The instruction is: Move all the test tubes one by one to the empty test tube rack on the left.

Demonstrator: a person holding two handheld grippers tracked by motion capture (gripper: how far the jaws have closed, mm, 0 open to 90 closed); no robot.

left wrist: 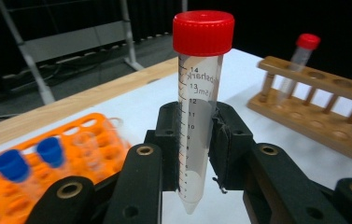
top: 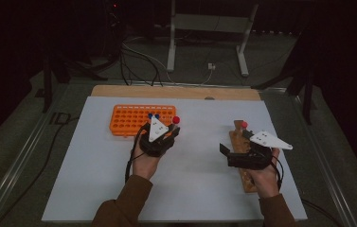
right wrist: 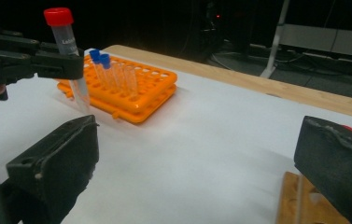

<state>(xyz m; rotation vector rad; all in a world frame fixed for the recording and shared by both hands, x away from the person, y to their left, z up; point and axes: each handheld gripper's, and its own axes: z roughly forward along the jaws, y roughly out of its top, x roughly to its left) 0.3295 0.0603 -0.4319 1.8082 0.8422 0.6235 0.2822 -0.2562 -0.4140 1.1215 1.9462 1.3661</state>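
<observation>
In the high view, a clear plastic conical tube with a red screw cap (top: 176, 120) is seen clamped upright in the left hand-held gripper (top: 170, 131), just beside the near right corner of the orange plastic tube rack (top: 119, 124) on the white table (top: 200, 179). The right hand-held gripper (top: 224, 152) is held above the long wooden tube rack (top: 247, 182), where a second red-capped tube (top: 245, 125) stands.

In the left gripper view, the clear plastic conical tube (left wrist: 200, 121) is gripped at mid-body between the black pads (left wrist: 223, 140), its printed scale facing the camera and its pointed tip hanging free below. It appears empty, so it is judged light; the smooth, stiff wall is likely slippery, and a hold below the cap on the straight section is best kept. Two blue-capped tubes (left wrist: 29, 158) are seen in the orange rack, blurred.

In the right gripper view, the right hand-held gripper (right wrist: 197, 163) is seen spread wide with nothing between its jaws. The held tube (right wrist: 68, 56) is shown above the table in front of the orange rack (right wrist: 136, 100), not touching it.
</observation>
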